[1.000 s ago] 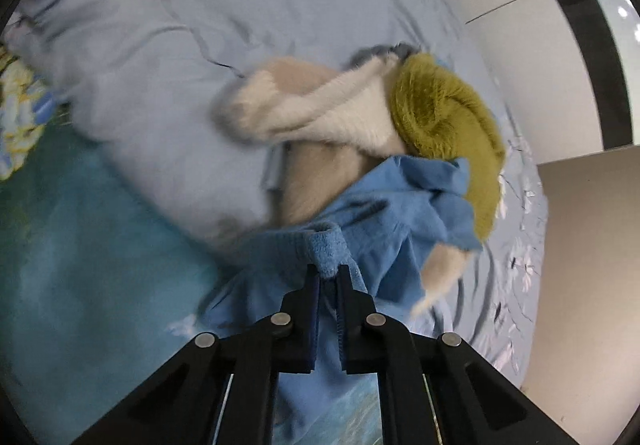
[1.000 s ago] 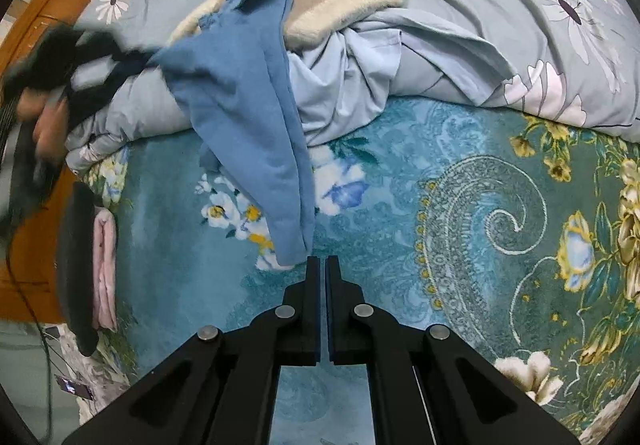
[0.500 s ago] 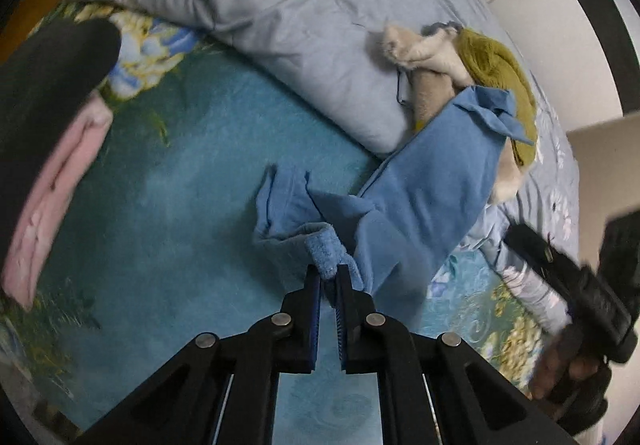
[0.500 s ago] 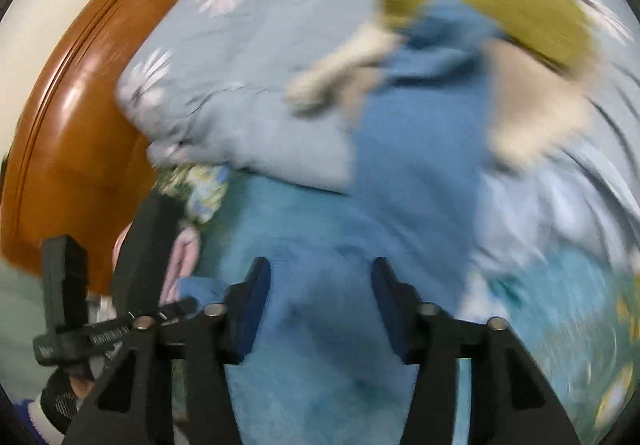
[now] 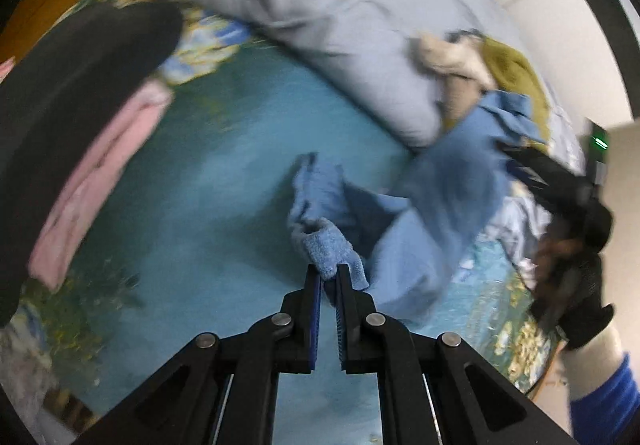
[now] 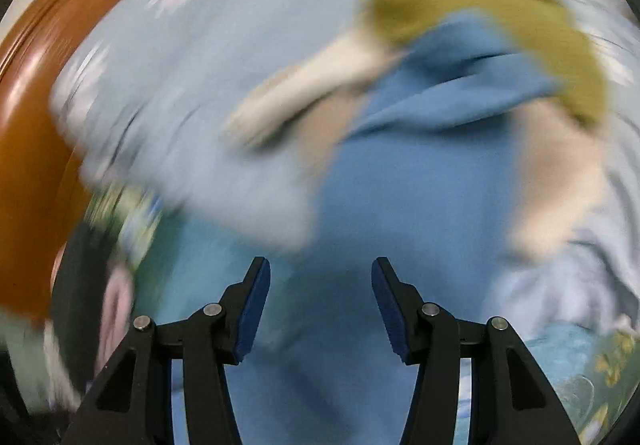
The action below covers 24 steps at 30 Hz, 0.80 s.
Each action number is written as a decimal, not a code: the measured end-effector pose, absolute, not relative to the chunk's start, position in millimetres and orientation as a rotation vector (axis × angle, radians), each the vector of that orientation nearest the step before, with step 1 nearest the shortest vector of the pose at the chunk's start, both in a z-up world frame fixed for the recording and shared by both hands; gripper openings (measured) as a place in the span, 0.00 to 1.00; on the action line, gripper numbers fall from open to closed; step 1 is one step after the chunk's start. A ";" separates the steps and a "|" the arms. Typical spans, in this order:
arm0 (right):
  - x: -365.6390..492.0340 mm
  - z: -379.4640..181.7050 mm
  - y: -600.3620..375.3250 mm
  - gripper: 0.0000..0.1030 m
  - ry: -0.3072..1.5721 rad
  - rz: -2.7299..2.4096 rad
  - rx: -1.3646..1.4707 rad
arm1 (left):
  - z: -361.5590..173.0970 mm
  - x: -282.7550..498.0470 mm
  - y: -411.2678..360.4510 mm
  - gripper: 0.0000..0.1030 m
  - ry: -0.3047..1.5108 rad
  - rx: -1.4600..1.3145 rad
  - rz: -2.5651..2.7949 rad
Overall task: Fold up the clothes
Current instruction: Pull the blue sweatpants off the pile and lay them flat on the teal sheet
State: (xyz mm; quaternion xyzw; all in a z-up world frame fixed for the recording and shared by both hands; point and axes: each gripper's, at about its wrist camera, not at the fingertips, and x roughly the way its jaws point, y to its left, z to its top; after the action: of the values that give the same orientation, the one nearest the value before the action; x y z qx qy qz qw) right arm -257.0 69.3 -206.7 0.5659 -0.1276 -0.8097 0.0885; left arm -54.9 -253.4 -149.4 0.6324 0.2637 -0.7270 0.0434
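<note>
While the left gripper [image 5: 329, 277] is clamped on a ribbed cuff of the soft blue fleece garment [image 5: 436, 205], that garment trails from the teal floral bedspread [image 5: 224, 181] up onto the heap of cream and olive-green knitwear [image 5: 508, 73], so the hold probably serves to draw it free for folding. To the right, the right gripper [image 6: 320, 285] stands with its jaws spread wide and nothing between them, aimed at the blue cloth, seemingly to take a second hold.
</note>
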 end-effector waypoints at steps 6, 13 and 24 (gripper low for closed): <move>-287.6 -205.1 166.9 0.53 -0.971 -2.512 1.615 | -160.0 -29.2 -285.3 0.07 0.827 1.934 -2.108; -315.6 -219.9 192.0 0.03 -1.366 -2.348 1.593 | -145.4 -35.9 -283.3 0.07 0.822 1.922 -2.147; -208.5 -113.8 297.3 0.02 -1.506 -2.530 1.279 | -87.3 -62.4 -284.2 0.07 0.810 1.813 -2.349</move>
State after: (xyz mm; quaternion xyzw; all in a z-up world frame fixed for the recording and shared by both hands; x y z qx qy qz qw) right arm -208.5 297.3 -113.8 0.3983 -0.4690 -0.7876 -0.0344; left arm -62.4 -284.2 -87.3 0.5892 0.2631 -0.7632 0.0329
